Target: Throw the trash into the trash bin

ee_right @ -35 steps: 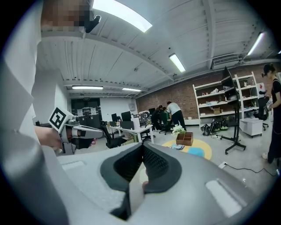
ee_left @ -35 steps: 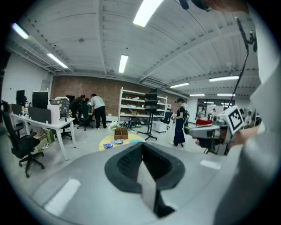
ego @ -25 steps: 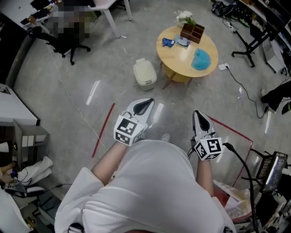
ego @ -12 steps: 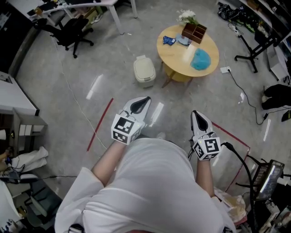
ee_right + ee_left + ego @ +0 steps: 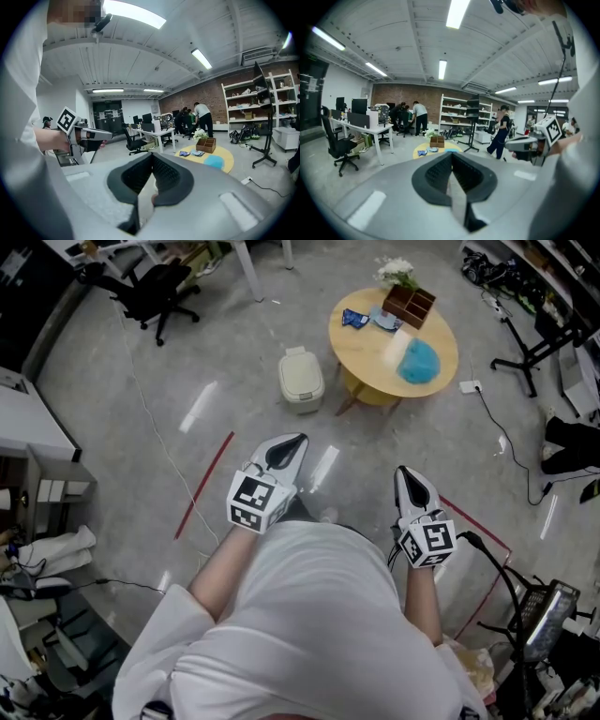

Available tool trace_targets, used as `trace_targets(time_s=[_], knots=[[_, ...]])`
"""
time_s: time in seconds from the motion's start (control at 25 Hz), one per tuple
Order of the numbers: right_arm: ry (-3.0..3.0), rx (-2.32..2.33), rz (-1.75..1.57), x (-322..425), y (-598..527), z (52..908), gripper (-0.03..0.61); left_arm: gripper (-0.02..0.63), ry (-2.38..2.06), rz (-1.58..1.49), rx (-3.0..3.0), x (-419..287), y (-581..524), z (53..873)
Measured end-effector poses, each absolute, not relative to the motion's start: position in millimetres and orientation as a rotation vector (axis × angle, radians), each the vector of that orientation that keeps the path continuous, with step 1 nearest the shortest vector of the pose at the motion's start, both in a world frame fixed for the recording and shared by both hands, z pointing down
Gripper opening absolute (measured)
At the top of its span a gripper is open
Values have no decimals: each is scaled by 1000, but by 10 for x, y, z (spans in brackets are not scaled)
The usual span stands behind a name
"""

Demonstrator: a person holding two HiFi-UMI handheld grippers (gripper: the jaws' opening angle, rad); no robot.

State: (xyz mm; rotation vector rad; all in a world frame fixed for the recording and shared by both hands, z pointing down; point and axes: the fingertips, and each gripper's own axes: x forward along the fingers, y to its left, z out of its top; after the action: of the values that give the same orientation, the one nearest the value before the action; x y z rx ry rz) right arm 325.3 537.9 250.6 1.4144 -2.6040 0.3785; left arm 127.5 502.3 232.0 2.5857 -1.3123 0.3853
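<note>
Left gripper (image 5: 300, 440): we hold it out ahead of our body, low over the grey floor. Its own view shows the jaws pressed together with nothing between them.
Right gripper (image 5: 405, 471): we hold it level with the left one and well apart from it. Its jaws are closed too, and empty.
Trash: we see a blue wrapper (image 5: 354, 319) and a crumpled blue wad (image 5: 418, 362) lying on the round yellow table (image 5: 364, 351), the wrapper near the far edge and the wad towards the right side. Neither gripper is near them.
Trash bin (image 5: 301, 379): a small cream bin with its lid down. It stands on the floor just left of the table and well ahead of both grippers.
Also on the table: a wooden compartment box (image 5: 410, 304) at the far edge, with white flowers (image 5: 395, 270) just behind it.
Floor: a red tape line (image 5: 204, 486) runs slantwise to the left of the left gripper.
Around us: a black office chair (image 5: 155, 287) stands far off at the upper left, beside a white desk.
</note>
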Motion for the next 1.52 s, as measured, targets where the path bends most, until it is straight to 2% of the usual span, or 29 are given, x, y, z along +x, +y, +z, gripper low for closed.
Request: trace_targets(time_s=[1.12,1.52], knots=[[-2573,1484,455,2587,4030,2597,2,3,-1186,455,2605,701,3677,2536],[-2521,1531,450,2182,3527,2573,2,3,-1125,484,2635,300,3166,2546]])
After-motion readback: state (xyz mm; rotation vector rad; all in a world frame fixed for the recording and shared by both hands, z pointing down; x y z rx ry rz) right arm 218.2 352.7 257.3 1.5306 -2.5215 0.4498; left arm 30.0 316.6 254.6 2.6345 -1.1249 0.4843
